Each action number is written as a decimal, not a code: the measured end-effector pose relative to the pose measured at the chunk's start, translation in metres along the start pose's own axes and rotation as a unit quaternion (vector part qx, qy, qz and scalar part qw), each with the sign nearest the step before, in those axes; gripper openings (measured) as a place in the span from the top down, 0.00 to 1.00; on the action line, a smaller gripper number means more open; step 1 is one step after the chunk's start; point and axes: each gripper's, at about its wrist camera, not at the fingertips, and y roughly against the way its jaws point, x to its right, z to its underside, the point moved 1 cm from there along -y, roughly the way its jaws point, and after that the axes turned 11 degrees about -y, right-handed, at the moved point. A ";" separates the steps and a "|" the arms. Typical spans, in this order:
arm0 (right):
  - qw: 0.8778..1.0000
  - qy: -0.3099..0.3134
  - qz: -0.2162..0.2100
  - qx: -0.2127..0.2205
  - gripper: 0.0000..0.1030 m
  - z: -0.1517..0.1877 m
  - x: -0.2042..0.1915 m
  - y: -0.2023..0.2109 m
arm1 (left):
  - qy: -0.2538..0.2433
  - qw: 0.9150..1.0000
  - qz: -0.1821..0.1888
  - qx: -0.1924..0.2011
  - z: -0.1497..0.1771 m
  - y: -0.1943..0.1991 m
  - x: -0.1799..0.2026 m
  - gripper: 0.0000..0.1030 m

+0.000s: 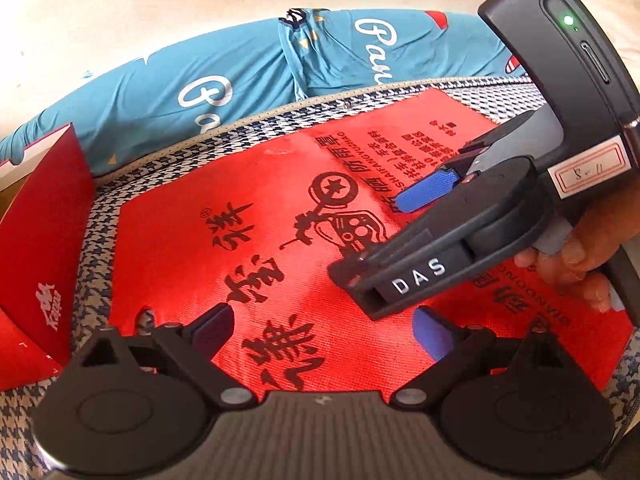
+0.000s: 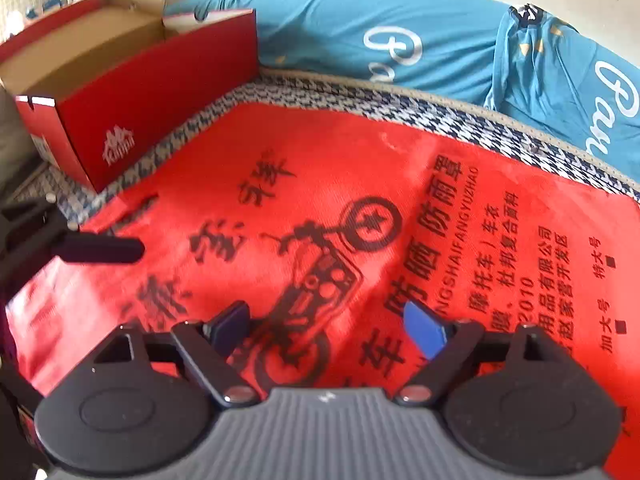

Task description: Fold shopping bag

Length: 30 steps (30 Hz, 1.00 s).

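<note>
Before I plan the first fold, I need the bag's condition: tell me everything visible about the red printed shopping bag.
The red woven-looking shopping bag lies flat and unfolded on the houndstooth cushion, printed in black with Chinese characters and a motorcycle drawing. Faint creases cross it. Both open grippers, left and right, are above it, neither gripping.

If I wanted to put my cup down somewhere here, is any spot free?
Hardly. The red bag covers most of the checked cloth. Bare strips remain between bag and blue fabric, and beside the shoebox. Both grippers, left and right, crowd the bag's middle.
</note>
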 end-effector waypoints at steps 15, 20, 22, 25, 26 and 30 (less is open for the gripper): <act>0.990 -0.090 0.104 0.027 0.00 0.027 0.065 0.043 | 0.067 0.998 0.022 0.002 0.015 -0.013 -0.021 0.00; 0.979 -0.136 0.147 0.040 0.00 0.038 0.092 0.055 | 0.088 0.996 0.011 0.010 0.024 -0.006 -0.025 0.00; 0.973 -0.155 0.166 0.042 0.00 0.042 0.101 0.061 | 0.092 0.996 0.009 0.007 0.027 -0.005 -0.027 0.00; 0.965 -0.176 0.190 0.037 0.00 0.046 0.108 0.067 | 0.097 0.995 0.004 0.010 0.032 -0.001 -0.027 0.00; 0.964 -0.178 0.196 0.035 0.00 0.047 0.108 0.068 | 0.099 0.995 0.004 0.012 0.035 0.001 -0.027 0.00; 0.960 -0.166 0.225 0.031 0.00 0.048 0.103 0.074 | 0.105 0.994 0.002 0.016 0.043 0.008 -0.026 0.00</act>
